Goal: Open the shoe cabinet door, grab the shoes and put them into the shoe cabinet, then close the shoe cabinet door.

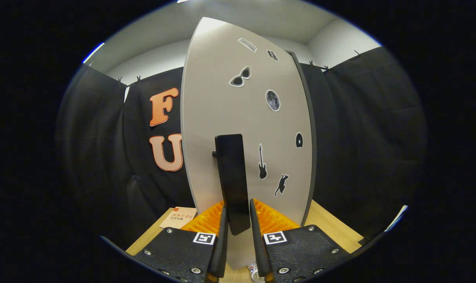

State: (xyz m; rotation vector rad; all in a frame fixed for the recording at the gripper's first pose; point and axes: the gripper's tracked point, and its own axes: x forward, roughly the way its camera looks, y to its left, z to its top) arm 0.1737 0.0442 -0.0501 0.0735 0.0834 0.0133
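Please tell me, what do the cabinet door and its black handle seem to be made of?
The cabinet door looks like painted board or metal, pale grey and matte with a fine grain; which one is unclear. The handle looks like matte black plastic or coated metal, smooth and without shine. The gripper has both fingers closed on the handle.

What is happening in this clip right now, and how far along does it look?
A hand-held gripper has its fingers on either side of the black handle of the grey shoe cabinet door, which carries several stickers. The handle's lower end sits between the fingers; whether both actually press on it cannot be told. The door stands upright just ahead on a wooden table, with a booklet to one side. Whether the door is being opened or closed cannot be told.
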